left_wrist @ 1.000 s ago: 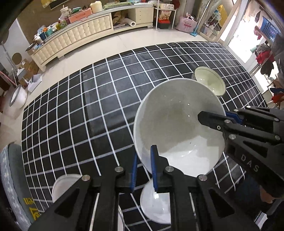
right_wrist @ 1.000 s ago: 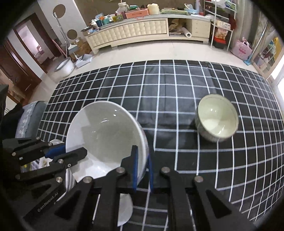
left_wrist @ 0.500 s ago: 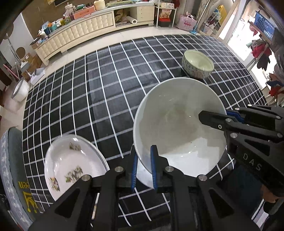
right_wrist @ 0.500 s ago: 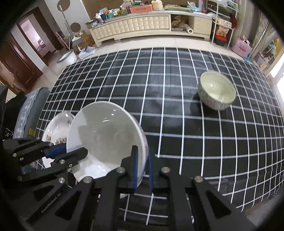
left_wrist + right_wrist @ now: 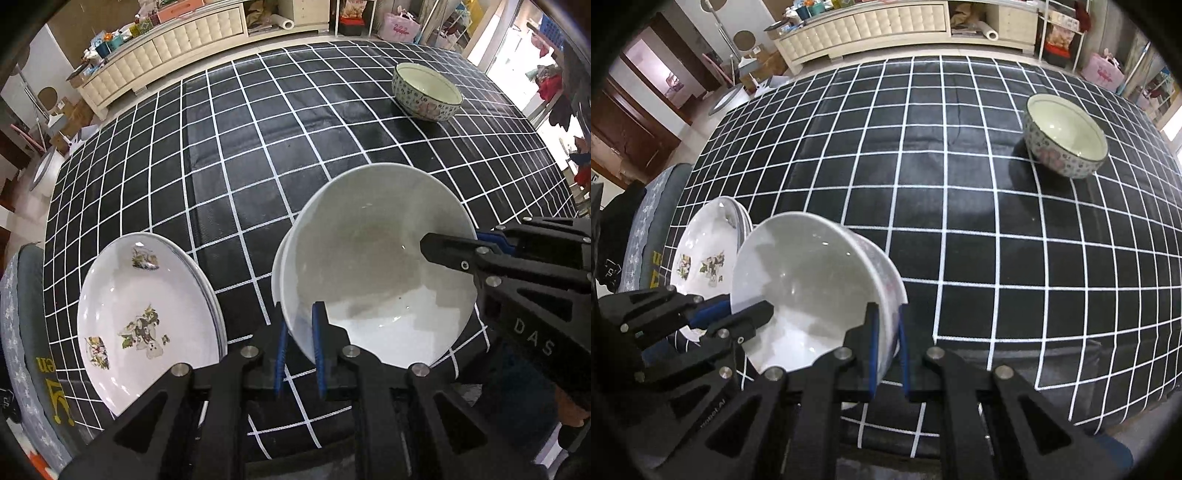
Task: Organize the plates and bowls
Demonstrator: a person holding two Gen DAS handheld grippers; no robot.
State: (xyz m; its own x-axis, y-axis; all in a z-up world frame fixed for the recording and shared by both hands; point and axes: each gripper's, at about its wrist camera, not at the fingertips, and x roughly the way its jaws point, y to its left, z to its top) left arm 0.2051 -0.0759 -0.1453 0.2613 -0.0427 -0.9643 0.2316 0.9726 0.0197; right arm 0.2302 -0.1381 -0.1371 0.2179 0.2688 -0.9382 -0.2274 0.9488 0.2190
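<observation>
Claw, left (image 5: 298, 347) and right (image 5: 887, 349): both clamp my white bowl (image 5: 373, 266) by opposite rims. Glazed, slippery, breakable, weighty; rim grip suits.

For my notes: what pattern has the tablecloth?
The tablecloth is black with a white grid, clearest in the right wrist view.
</observation>
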